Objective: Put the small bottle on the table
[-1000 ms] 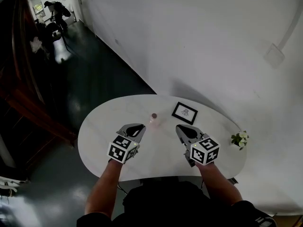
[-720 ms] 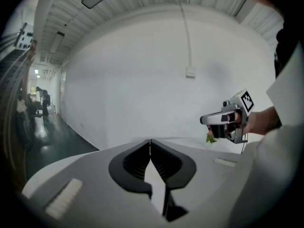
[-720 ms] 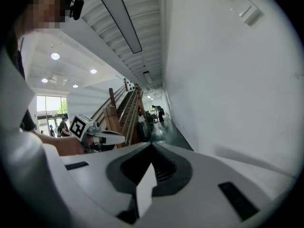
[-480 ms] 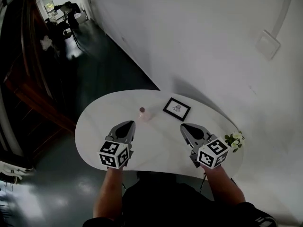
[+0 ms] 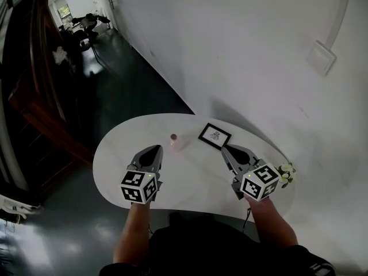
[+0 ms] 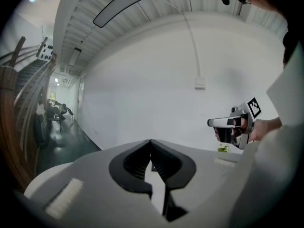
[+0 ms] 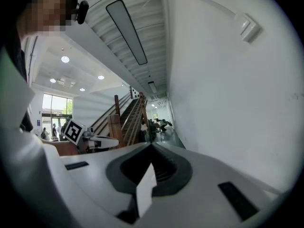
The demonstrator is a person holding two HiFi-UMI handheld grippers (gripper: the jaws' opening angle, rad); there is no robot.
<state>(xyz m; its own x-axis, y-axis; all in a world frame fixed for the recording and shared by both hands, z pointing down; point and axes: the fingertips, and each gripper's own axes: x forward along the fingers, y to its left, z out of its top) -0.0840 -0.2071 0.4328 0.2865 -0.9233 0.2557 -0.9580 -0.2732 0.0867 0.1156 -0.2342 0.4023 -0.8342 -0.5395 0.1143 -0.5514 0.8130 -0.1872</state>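
Note:
The small clear bottle [image 5: 174, 141] with a dark red cap stands upright on the white oval table [image 5: 190, 174], toward its far side. My left gripper [image 5: 156, 148] hovers near the bottle's left, a short way back from it, its jaws shut with nothing between them. My right gripper [image 5: 225, 148] is over the table's right half, also shut and empty. In the left gripper view the jaws [image 6: 150, 141] meet at their tips and the bottle is hidden. In the right gripper view the tips [image 7: 152, 145] meet too.
A black picture frame [image 5: 214, 135] lies flat just right of the bottle. A small potted plant [image 5: 286, 173] sits at the table's right edge. A white wall runs behind the table. Dark floor and a wooden staircase [image 5: 34, 96] are to the left.
My left gripper has drawn back from the bottle toward me and to the left, leaving the bottle standing on the table. The right gripper has shifted slightly right.

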